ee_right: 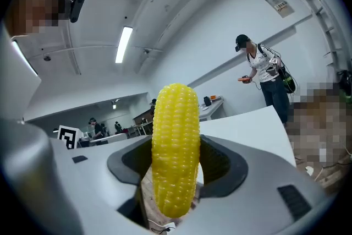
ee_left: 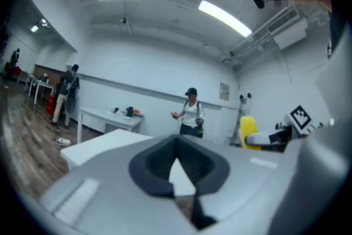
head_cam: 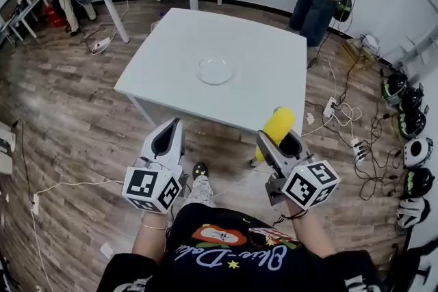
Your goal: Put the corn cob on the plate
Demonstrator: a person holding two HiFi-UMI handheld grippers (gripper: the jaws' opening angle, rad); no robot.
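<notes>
Head view: right tongs are pinching the corn cob upright, short of the counter. Left tongs are resting pressed together, empty. Carrying seems underway; next, reaching forward over the mid-counter plate.

Bright yellow corn cob in neat kernel rows, white counter, clear glass plate, pale grey left gripper and right gripper, black-and-white square markers on their cubes, brown wood-grain floor.

Corn cob base hidden (right tongs); plate faint
</notes>
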